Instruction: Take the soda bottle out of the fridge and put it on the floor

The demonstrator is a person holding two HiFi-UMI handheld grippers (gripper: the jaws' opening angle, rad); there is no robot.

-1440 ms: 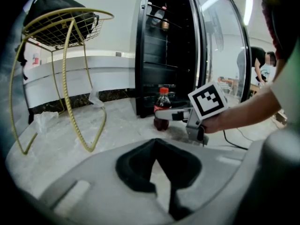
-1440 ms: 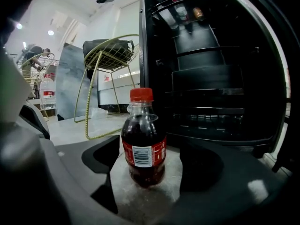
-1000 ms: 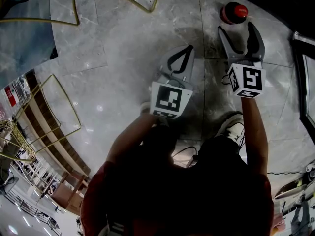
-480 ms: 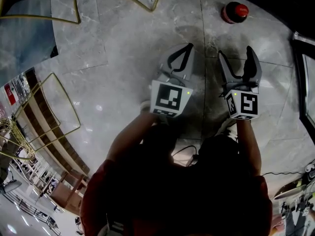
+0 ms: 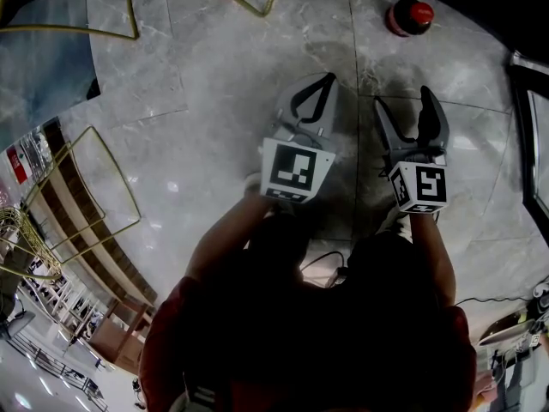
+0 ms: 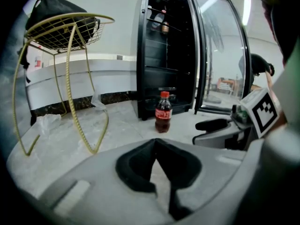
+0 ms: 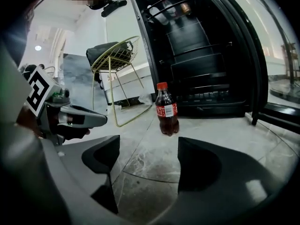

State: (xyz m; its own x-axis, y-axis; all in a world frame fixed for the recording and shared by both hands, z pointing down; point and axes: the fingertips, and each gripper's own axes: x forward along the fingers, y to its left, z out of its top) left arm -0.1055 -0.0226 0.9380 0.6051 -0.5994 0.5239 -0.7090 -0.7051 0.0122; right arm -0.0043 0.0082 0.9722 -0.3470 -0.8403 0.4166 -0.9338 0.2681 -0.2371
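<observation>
Dim, sharp frames; fisheye edges dark; glare on floor.

Glossy stone, gold wire, plastic
The floor is polished grey veined stone-look tile; the soda bottle is clear shiny plastic with a smooth red cap; the fridge is black with a glass door; the wire chair is gold-coloured metal; the left gripper and right gripper look like matt grey plastic.

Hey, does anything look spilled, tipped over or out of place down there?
Nothing is spilled or tipped: the soda bottle stands upright and capped on the floor. The one thing that stands out is the fridge door, which is wide open.
</observation>
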